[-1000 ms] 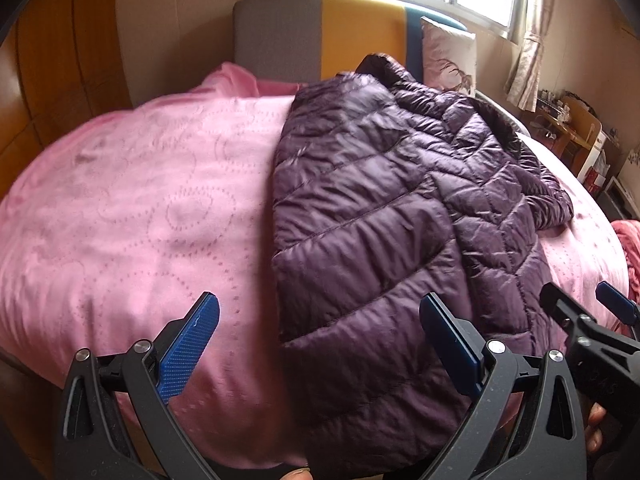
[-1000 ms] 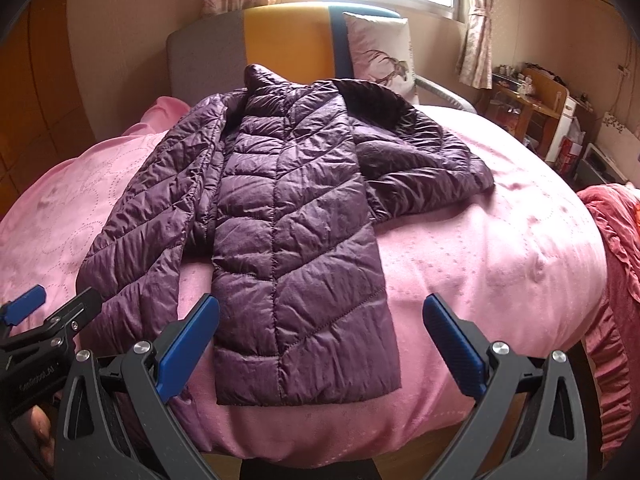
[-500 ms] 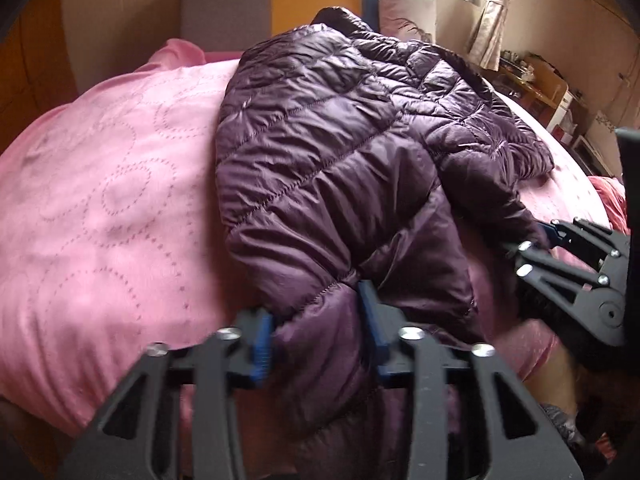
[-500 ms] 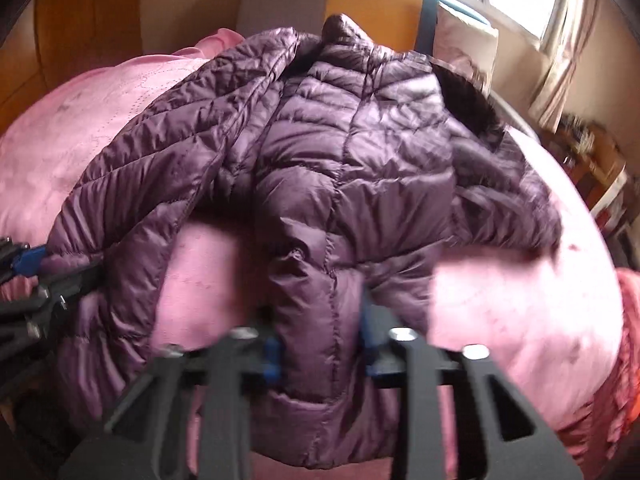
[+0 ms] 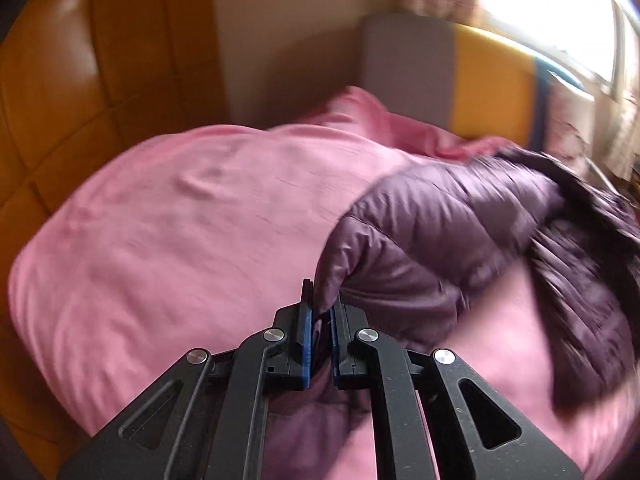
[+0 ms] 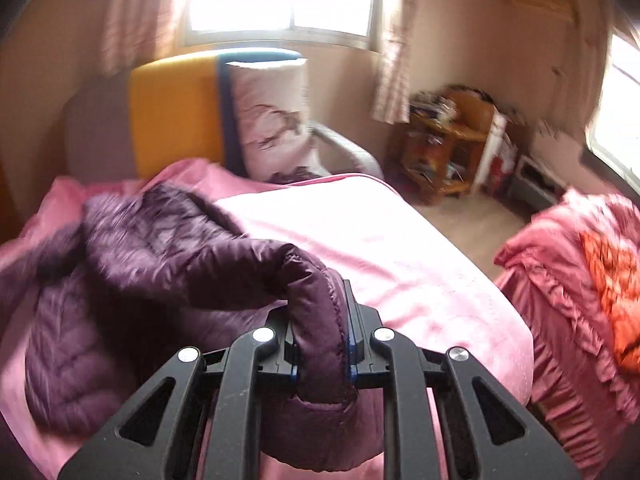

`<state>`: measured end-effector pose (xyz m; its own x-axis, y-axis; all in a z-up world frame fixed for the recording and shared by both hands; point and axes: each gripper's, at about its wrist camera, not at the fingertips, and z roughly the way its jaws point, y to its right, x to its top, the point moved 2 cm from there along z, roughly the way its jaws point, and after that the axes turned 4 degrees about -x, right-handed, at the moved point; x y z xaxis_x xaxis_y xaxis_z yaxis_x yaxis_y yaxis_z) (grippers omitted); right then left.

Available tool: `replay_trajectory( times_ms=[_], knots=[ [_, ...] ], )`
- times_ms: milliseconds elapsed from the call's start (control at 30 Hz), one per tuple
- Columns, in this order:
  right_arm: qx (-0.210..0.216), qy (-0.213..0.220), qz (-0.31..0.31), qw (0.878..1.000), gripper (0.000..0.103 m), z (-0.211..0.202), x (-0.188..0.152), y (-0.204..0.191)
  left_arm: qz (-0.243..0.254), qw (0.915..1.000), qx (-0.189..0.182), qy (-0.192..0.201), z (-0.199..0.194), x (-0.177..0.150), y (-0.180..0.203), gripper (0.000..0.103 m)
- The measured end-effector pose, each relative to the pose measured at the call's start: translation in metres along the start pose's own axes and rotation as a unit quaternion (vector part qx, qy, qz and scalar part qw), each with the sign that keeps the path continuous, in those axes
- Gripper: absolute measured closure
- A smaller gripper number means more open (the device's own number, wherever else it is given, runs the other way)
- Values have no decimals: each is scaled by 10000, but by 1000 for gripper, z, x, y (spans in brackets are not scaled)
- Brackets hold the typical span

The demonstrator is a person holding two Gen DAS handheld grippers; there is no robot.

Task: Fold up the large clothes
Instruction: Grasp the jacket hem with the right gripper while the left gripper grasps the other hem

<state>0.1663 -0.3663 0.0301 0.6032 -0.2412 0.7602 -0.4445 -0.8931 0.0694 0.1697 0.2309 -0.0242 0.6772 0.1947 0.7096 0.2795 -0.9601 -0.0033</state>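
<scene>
A dark purple quilted down jacket (image 5: 460, 240) lies bunched on a pink bed cover (image 5: 180, 240). My left gripper (image 5: 320, 320) is shut on the jacket's hem edge, which stretches away to the right. In the right wrist view the jacket (image 6: 140, 272) trails off to the left. My right gripper (image 6: 320, 328) is shut on a thick fold of its hem, lifted above the pink cover (image 6: 360, 240). Both views are blurred by motion.
A grey, yellow and blue headboard (image 6: 176, 120) and a printed pillow (image 6: 272, 120) stand at the bed's far end. A wooden shelf (image 6: 448, 140) stands by the wall. A red ruffled quilt (image 6: 580, 280) lies right of the bed. Orange wood panelling (image 5: 80, 80) is at left.
Both grippers went from open to shut on the jacket's hem, then lifted it and pulled it up the bed, bunching the jacket toward the headboard.
</scene>
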Motion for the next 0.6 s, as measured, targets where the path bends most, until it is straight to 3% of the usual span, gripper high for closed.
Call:
replay_trajectory(
  times_ms=[33,100,133,167,200,267,367,400,433,500,600],
  knots=[
    [-50,-72,228,9997,88,11,13,12,-69,9998,178,-18,4,7,-6,87],
    [-159,-250,766,9966,87,37,37,39,-240,9986,465,66,3,13,-13,58],
    [-218,-358,940,9947,87,49,48,47,-312,9979,540,171,-1,14,-16,29],
    [-308,-501,1085,9924,86,65,57,54,-423,9969,561,347,-8,11,-22,17],
    [-396,-600,1122,9911,85,77,65,58,-561,9956,509,558,-17,10,-24,17],
    [-629,-767,1076,9892,80,100,77,62,-621,9960,303,563,-20,11,-18,17],
    [-905,-1031,963,9858,57,130,83,59,-552,9951,-578,576,-31,4,7,17],
    [-925,-1070,931,9856,54,137,81,59,-450,9940,-864,502,-32,0,20,17],
    [-954,-1082,876,9857,47,140,77,56,-282,9902,-1333,304,-26,-8,40,17],
    [-911,-1099,880,9858,30,141,72,53,-185,9824,-1857,18,-16,-18,63,17],
    [-298,-1099,914,9893,24,123,40,48,-151,9629,-2636,-554,7,-38,103,17]
  ],
)
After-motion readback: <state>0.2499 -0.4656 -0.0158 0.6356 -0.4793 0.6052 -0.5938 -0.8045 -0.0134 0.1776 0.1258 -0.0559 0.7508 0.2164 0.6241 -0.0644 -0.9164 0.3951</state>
